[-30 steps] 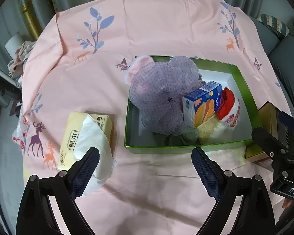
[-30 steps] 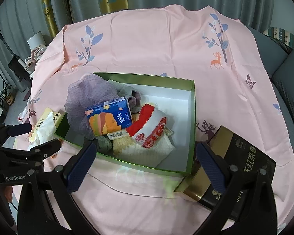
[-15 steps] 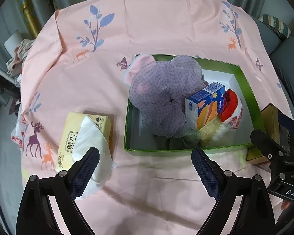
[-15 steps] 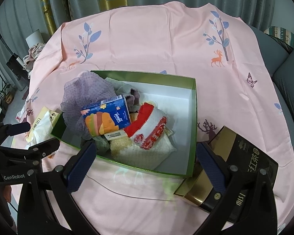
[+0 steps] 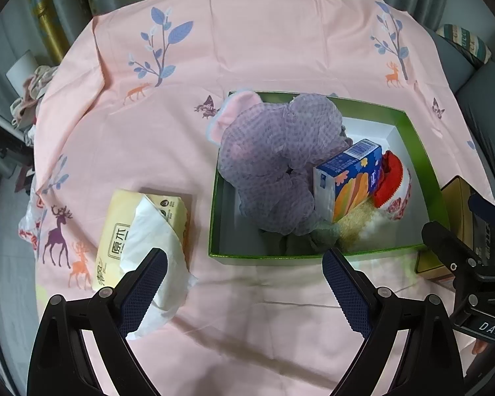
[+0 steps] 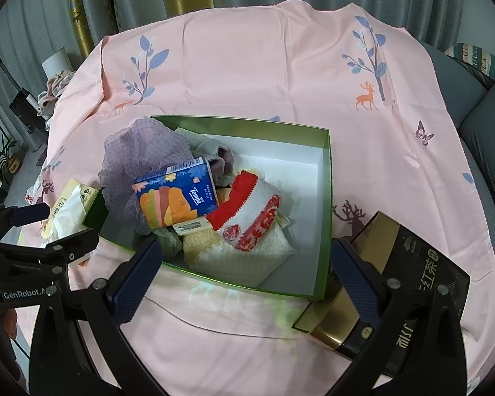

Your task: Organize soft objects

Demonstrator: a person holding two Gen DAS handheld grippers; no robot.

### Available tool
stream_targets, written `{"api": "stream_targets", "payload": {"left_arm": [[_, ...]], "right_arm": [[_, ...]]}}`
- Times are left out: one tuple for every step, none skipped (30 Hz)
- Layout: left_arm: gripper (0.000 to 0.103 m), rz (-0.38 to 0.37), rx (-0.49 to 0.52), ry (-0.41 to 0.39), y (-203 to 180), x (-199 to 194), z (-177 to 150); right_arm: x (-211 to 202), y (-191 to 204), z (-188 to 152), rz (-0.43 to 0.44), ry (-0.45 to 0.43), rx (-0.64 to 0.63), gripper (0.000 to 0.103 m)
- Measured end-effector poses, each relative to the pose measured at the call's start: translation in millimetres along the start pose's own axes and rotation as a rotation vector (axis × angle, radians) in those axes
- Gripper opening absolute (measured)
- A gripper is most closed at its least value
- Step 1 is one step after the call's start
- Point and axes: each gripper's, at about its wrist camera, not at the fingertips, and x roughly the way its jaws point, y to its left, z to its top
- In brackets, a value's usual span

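Box (image 5: pixel 425 168): middle of the cloth-covered table (image 5: pixel 247 49)
In box: mesh pouf (image 5: pixel 280 151) at left; tissue pack (image 6: pixel 178 198) leaning on it; sock (image 6: pixel 254 211) just right
Left of box: tissue packet (image 5: pixel 125 231)
Right of box: tea carton (image 6: pixel 422 264), touching

Surface under my fingers: a table covered by a pink cloth (image 5: pixel 280 49) printed with blue trees, deer and butterflies. Lying directly on it: a green open box (image 5: pixel 422 165) ahead of my left fingers; a yellow tissue pack (image 5: pixel 115 237), one white sheet pulled out, just past my left finger tip; a black-and-gold tea box (image 6: pixel 422 264) behind my right-hand finger, beside the green box's corner.
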Motion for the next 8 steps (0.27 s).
{"api": "stream_targets", "payload": {"left_arm": [[0.095,0.000,-0.001,-0.002,-0.1,-0.4,0.1],[0.095,0.001,-0.003,-0.004,0.1,-0.2,0.3],[0.095,0.001,-0.004,-0.005,-0.1,-0.4,0.6],[0.095,0.001,-0.007,-0.006,0.0,-0.4,0.9],[0.095,0.001,-0.011,-0.009,0.4,-0.6,1.2],[0.095,0.003,-0.020,-0.016,1.7,-1.0,1.4],[0.095,0.003,-0.023,-0.018,2.4,-1.5,2.2],[0.095,-0.001,-0.027,-0.017,3.1,-1.3,2.4]], "right_arm": [[0.1,-0.2,0.0,-0.001,-0.001,0.000,0.102],[0.3,-0.5,0.1,-0.003,-0.001,-0.001,0.102],[0.4,-0.8,0.2,-0.002,0.000,-0.001,0.102],[0.4,-0.9,0.1,-0.001,0.000,-0.001,0.102],[0.4,-1.0,0.0,0.000,-0.001,0.000,0.102],[0.6,-1.1,0.0,0.001,0.000,0.001,0.102],[0.5,-1.0,0.1,0.000,-0.001,0.001,0.102],[0.6,-1.2,-0.2,0.001,-0.001,0.001,0.102]]}}
